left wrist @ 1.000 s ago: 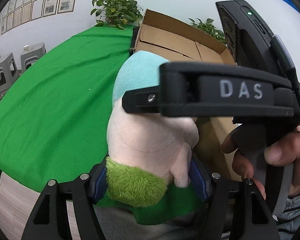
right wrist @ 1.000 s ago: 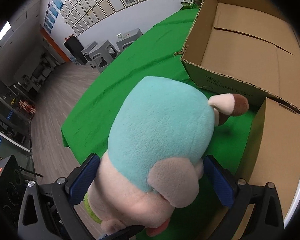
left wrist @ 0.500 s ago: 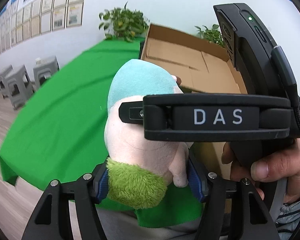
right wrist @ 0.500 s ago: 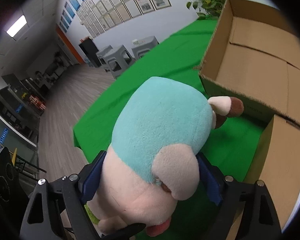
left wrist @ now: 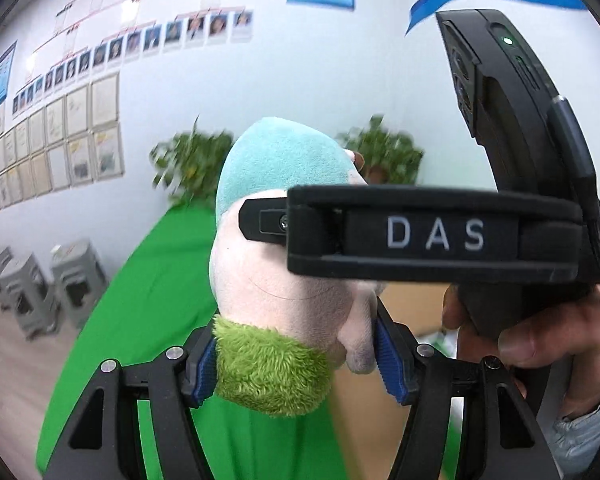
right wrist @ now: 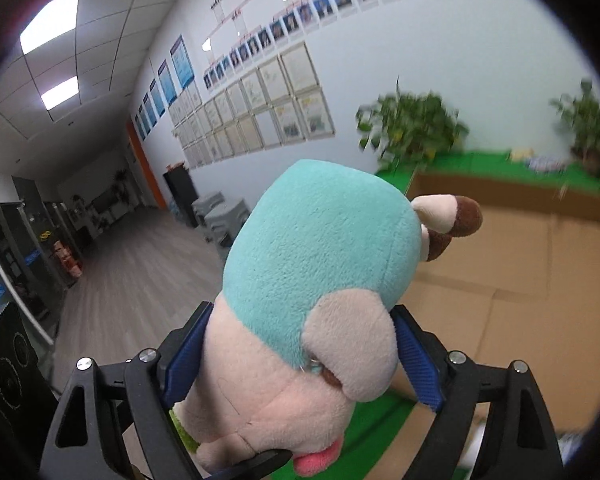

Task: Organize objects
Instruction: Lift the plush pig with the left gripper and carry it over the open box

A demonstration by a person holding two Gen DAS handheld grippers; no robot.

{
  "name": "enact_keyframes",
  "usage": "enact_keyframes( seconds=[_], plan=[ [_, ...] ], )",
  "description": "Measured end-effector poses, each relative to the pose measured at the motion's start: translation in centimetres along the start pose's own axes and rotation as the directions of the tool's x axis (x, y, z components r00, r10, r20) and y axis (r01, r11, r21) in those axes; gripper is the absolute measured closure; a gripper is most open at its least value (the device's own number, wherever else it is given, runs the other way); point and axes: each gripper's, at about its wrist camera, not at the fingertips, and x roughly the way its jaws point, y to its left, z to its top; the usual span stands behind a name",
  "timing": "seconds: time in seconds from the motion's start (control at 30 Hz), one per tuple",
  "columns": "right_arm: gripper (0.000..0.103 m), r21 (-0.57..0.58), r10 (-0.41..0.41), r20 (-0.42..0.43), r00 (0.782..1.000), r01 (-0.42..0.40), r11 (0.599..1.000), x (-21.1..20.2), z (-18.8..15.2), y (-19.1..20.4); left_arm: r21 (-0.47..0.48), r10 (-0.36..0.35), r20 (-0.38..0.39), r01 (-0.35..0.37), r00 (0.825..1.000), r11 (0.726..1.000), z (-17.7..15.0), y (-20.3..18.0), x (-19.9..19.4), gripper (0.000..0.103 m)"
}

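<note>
Turquoise and pale pink plush makes up the stuffed toy point(right wrist: 308, 280), a soft rounded animal with a fuzzy green collar point(left wrist: 268, 364) and brown-tipped ears; both grippers are holding it in the air above the green tablecloth point(left wrist: 160, 272). The left gripper point(left wrist: 296, 364) is pinching the collar end between its blue ribbed pads point(left wrist: 388, 356); the right gripper point(right wrist: 300, 356) is clamping the pink body, its jaws having just been closing onto the toy. The toy's long axis is running forward from the fingers, turquoise end outermost, toward the open cardboard box point(right wrist: 520, 264), which lies ahead and to the right in the right wrist view; the right gripper looks nearer to the box's smooth, creased, empty-looking floor, so carrying the toy forward over the near wall is probably the next move.
</note>
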Motion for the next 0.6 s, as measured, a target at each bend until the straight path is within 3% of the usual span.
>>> enact_keyframes(
  seconds=[0.1,0.27,0.43,0.6],
  plan=[
    [0.017,-0.027,-0.044,0.054,0.998,0.045,0.999,-1.0,2.7,-0.5,0.042,-0.029,0.061,0.027,0.998,0.999,3.6,-0.5,1.2,0.041],
    [0.018,-0.036,-0.107,0.087,0.990,0.110,0.993,-0.6,5.9,-2.0,0.053,-0.089,0.082,0.085,0.993,0.995,8.2,-0.2,4.2,0.041],
    [0.018,-0.018,-0.121,0.064,0.991,0.122,0.992,1.2,6.4,-3.0,0.042,-0.109,0.034,0.107,0.993,0.993,12.4,0.1,11.7,0.041],
    [0.018,-0.008,-0.119,-0.003,0.993,0.119,0.993,3.9,5.2,-4.7,0.010,-0.113,-0.039,0.114,0.993,0.993,13.0,4.7,18.2,0.041]
  ],
)
